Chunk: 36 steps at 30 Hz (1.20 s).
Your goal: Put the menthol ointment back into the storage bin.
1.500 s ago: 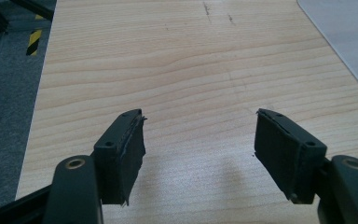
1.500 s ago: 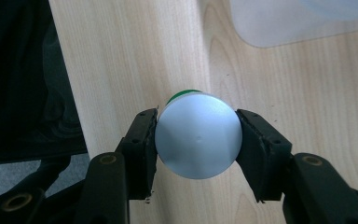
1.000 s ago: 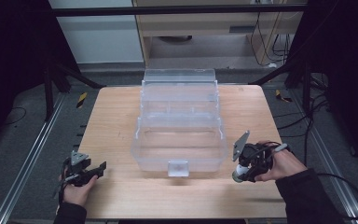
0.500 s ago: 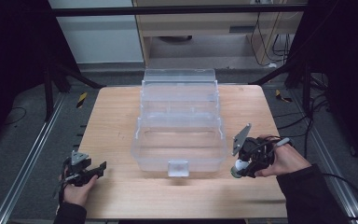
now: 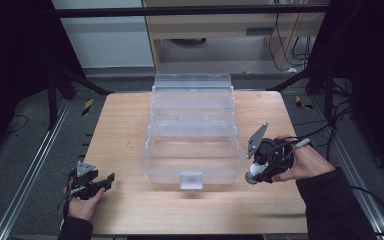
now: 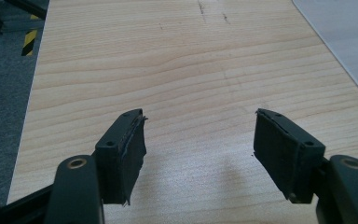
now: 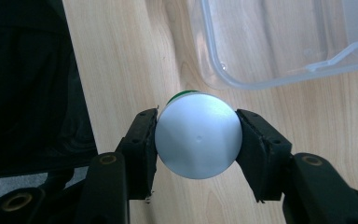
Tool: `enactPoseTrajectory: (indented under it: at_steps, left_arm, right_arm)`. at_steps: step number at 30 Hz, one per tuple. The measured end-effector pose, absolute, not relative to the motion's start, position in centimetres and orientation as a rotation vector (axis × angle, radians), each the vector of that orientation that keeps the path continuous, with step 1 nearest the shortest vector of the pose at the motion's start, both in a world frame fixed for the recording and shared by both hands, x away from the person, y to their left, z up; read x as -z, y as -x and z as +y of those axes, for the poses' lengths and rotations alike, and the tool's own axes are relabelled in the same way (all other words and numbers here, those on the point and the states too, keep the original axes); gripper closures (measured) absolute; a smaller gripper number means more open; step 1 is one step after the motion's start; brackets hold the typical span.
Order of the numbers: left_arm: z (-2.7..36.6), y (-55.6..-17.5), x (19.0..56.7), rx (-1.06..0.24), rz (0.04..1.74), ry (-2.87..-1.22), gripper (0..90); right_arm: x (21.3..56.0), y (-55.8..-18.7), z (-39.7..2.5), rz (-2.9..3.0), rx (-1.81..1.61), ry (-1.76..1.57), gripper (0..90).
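1. We see our right gripper (image 7: pixel 197 140) clamped on a small round container with a white cap (image 7: pixel 198 135); both black jaws press flat against the cap's sides.
2. A thin green edge shows just behind the cap in the right gripper view, so the body under the cap seems green; we cannot tell more about it.
3. In the high view the right gripper (image 5: pixel 258 167) sits at the right front corner of the clear plastic organiser box (image 5: pixel 192 130), just beside its wall, with the white-capped container (image 5: pixel 253 175) at its lower tip, close above the wooden table (image 5: pixel 120 125). We cannot tell whether the container touches the wood.
4. The right gripper view shows a rounded corner of the clear box (image 7: pixel 279 42) just past the container, apart from it, with bare wood (image 7: pixel 121 56) between.
5. Our right hand (image 5: pixel 307 162) wraps the gripper from the right, and a cable trails off towards the table's right edge.
6. Our left gripper (image 6: pixel 199 149) stands wide open and holds nothing; bare table (image 6: pixel 177 60) lies between the jaws.
7. In the high view the left gripper (image 5: pixel 97 184) rests low at the front left corner of the table, held by our left hand (image 5: pixel 82 205), well apart from the box.
8. The box stands open in the middle of the table, its tiers stepping back towards the far edge, with a clear latch (image 5: pixel 190 179) on its near wall.
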<state>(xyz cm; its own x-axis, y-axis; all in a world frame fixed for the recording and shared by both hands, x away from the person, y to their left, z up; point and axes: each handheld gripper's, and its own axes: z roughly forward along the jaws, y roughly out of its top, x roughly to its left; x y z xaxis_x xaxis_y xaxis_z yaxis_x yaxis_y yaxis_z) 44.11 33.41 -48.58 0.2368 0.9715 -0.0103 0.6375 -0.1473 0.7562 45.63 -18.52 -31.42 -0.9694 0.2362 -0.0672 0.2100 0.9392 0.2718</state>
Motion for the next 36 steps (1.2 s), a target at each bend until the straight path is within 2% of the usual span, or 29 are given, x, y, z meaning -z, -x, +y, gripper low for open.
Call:
enactPoseTrajectory:
  at_steps: [25, 36]
  left_arm:
    - [33.4, -44.1, 48.5, -0.660, 1.471, -1.863, 33.4]
    - [33.4, -44.2, 48.5, -0.664, 1.467, -1.866, 33.5]
  right_arm:
    - [30.3, -49.8, -15.7, 2.983, -0.458, -0.299, 50.5]
    - [32.0, -51.6, -13.9, 2.983, -0.454, -0.288, 50.5]
